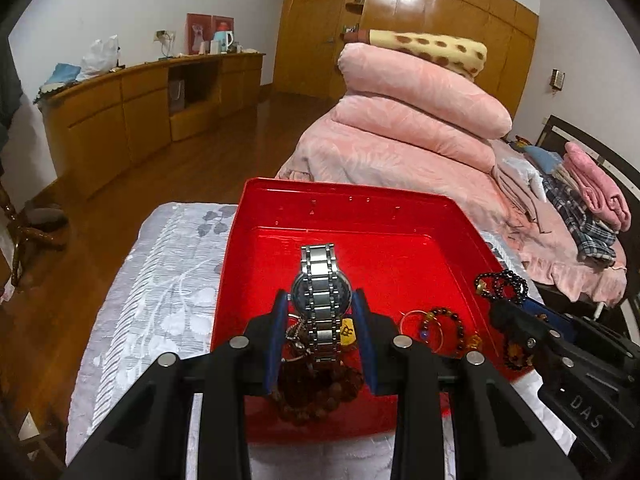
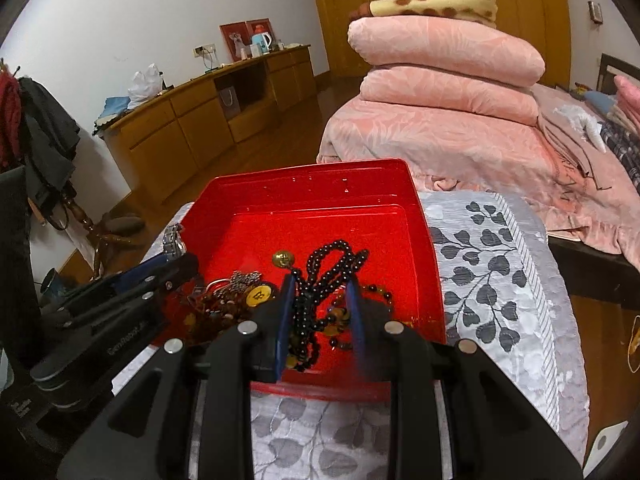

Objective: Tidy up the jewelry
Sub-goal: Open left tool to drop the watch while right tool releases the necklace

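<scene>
A red tray (image 1: 344,194) (image 2: 304,172) sits on a cloth-covered table. My left gripper (image 1: 320,296) is shut on a silver metal watch (image 1: 320,280), which it holds upright over the tray's near half. The right wrist view shows that left gripper (image 2: 176,258) and the watch (image 2: 174,240) at the tray's left edge. My right gripper (image 2: 320,283) is shut on a black bead necklace (image 2: 324,264), whose loops fan out past the pads. It appears at the right in the left wrist view too, as right gripper (image 1: 512,304) and black beads (image 1: 502,282). Below lie brown beads (image 1: 320,394), an amber bracelet (image 1: 444,328) and a yellow tag (image 2: 260,295).
The table's grey leaf-pattern cloth (image 2: 488,264) spreads to both sides of the tray. Behind it is a bed with stacked pink quilts (image 1: 416,92) and folded clothes (image 1: 592,208). A wooden cabinet (image 1: 132,108) lines the far wall. A coat stand (image 2: 44,136) is at the left.
</scene>
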The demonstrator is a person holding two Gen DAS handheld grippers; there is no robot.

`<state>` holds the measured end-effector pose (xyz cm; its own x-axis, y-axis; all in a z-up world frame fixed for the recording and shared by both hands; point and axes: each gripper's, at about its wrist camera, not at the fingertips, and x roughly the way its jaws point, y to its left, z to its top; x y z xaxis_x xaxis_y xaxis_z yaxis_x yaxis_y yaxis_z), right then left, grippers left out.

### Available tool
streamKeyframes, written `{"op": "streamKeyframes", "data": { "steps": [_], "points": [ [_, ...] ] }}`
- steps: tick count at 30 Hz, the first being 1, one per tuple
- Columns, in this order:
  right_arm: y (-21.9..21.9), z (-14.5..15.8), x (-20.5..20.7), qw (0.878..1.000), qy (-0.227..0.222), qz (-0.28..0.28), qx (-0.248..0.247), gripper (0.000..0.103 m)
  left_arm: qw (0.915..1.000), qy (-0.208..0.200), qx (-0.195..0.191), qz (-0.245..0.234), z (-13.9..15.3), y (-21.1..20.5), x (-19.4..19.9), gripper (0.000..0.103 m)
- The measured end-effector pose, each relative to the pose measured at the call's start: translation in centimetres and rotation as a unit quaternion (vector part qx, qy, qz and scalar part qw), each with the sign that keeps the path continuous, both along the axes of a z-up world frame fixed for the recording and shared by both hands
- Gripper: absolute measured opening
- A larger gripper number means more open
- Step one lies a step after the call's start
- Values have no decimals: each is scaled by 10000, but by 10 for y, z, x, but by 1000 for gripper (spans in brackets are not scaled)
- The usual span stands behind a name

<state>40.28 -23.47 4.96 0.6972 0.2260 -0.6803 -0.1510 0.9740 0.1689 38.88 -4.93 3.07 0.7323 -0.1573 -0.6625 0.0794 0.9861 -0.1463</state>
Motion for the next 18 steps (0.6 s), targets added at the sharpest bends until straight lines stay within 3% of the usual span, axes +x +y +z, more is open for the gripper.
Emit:
{"op": "streamKeyframes", "data": {
  "steps": [4, 5, 6, 8, 15, 18],
  "points": [
    [2, -8, 11, 9999, 101, -3, -82, 25, 9999, 78, 67, -3, -6, -1, 9, 32],
    [3, -10, 13, 9998, 125, 0, -170, 30, 9999, 138, 68, -5, -8, -2, 13, 33],
    [4, -11, 14, 9996, 107, -40, -248, 41, 9999, 142, 39, 0, -9, -1, 15, 35],
    [2, -12, 11, 9993, 16, -185, -316, 55, 9999, 87, -29, 41, -8, 2, 15, 51],
    [-14, -4, 1, 9988, -193, -374, -259, 56, 9997, -186, 64, 138, 4, 9, 5, 58],
    [-19, -2, -4, 9983, -277, -436, -276, 63, 9995, -259, 91, 166, 8, 12, -2, 65]
  ]
}}
